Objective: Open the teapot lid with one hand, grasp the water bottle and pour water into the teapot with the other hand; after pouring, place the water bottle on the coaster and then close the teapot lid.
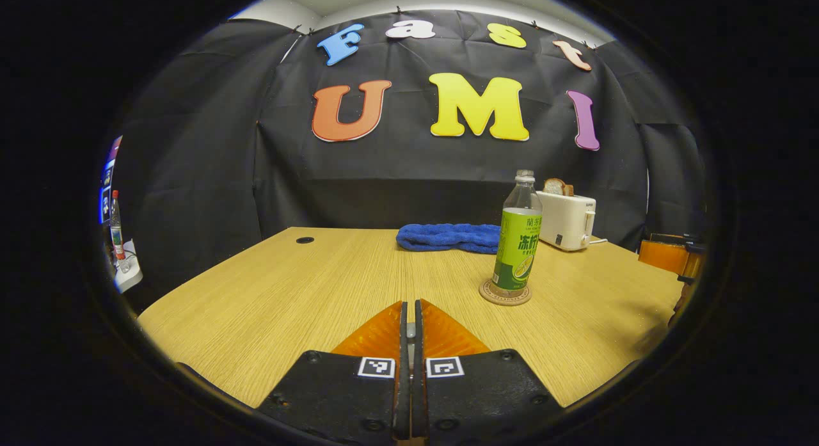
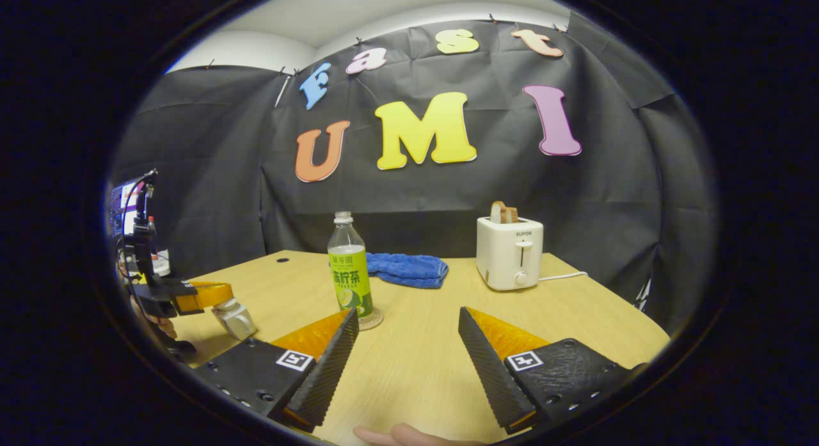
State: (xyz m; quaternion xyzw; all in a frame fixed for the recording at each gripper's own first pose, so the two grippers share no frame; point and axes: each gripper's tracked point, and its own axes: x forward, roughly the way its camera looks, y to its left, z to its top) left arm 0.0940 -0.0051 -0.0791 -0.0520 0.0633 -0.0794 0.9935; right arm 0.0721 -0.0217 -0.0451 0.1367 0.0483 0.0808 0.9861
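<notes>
The water bottle (image 1: 517,244), clear with a green label and no cap, stands upright on a round coaster (image 1: 505,294) right of centre on the wooden table (image 1: 288,286). My left gripper (image 1: 410,315) is shut, with a pale sliver pinched between its fingers. In the right gripper view the left gripper (image 2: 214,299) hovers at the left, and a small grey piece (image 2: 233,318), apparently the teapot lid, hangs from its tip. My right gripper (image 2: 406,321) is open and holds nothing, just in front and to the right of the bottle (image 2: 349,273) and coaster (image 2: 373,320).
A blue towel (image 1: 448,237) lies at the back of the table. A white toaster (image 2: 510,253) with bread in it stands at the back right, its cord trailing right. A small hole (image 1: 305,240) marks the back left. A fingertip (image 2: 397,436) shows at the bottom edge.
</notes>
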